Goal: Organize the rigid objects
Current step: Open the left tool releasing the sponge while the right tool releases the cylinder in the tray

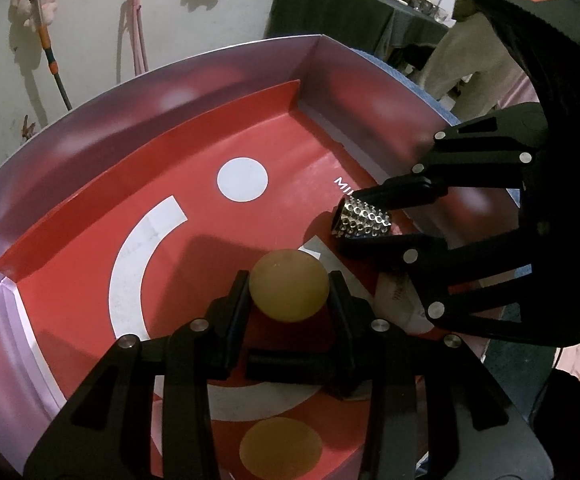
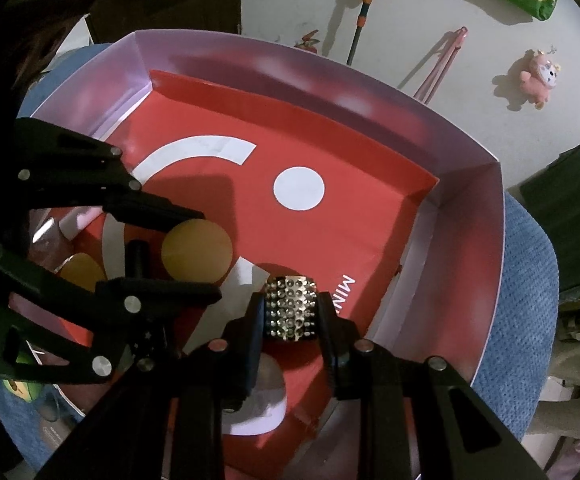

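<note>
**Two grips over the red box, both loads ready to set down**

While both grippers hang steeply over the box [image 2: 470,184], each holds one item above its red floor. Left gripper [image 1: 289,286]: jaws narrow, pads pressed on either side of a yellow ball [image 1: 289,285]. Right gripper [image 2: 290,308]: jaws drawn in tight on a studded metal piece [image 2: 290,307], small and shiny, its exact kind unclear. The two tools sit near each other, ball to the left of the metal piece in the right wrist view, both toward the near edge of the box.

A second yellow disc or ball [image 1: 280,446] shows below the left gripper at the near edge; whether it lies inside the box I cannot tell. Beyond the grippers the floor is bare: white arc [image 1: 138,264], white dot [image 1: 243,179], then the far wall and far corners.

Judgement, step in hand: placing both items in the box.
- Lower before releasing. A ball dropped from height will likely bounce or roll on the smooth floor.
- Set the ball against a wall or in a corner so it stays put.
- Release one side at a time; the tools are close and opening fingers could knock the other load.
- Metal piece should sit stable on a flat side.

Far off: floor with mop and plush toys, outside the job.
</note>
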### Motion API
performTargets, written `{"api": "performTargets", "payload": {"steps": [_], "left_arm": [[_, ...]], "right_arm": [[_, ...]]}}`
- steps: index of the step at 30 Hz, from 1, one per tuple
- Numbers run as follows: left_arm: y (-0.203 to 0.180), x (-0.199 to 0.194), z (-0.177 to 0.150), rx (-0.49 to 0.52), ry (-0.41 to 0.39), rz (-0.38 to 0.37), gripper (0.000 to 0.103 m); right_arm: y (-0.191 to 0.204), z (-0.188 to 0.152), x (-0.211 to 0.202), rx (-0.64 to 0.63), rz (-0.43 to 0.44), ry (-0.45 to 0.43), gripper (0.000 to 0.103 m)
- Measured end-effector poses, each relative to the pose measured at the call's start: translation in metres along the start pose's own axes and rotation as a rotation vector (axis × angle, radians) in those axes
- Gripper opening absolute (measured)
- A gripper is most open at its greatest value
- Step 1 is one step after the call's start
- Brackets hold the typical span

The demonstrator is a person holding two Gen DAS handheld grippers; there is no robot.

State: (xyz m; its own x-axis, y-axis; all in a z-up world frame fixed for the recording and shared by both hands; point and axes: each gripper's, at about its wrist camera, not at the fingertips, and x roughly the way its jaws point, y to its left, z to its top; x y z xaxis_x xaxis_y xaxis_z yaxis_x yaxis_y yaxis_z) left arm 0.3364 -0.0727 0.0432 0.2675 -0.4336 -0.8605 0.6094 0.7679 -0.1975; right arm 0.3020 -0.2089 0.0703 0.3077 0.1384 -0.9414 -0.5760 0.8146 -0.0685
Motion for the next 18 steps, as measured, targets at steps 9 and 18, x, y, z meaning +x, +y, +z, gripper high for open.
{"api": "performTargets", "payload": {"steps": [9,18], "left_arm": [[0.001,-0.003,-0.001,-0.007,-0.005,-0.005,0.037],[0.01,-0.012,-0.003,-0.046,-0.034,-0.017,0.052]], "right_arm": [[0.007,-0.004,-0.001,-0.006,0.004,0.001,0.034],[0.008,-0.007,-0.007,0.001,0.006,-0.007,0.037]]}}
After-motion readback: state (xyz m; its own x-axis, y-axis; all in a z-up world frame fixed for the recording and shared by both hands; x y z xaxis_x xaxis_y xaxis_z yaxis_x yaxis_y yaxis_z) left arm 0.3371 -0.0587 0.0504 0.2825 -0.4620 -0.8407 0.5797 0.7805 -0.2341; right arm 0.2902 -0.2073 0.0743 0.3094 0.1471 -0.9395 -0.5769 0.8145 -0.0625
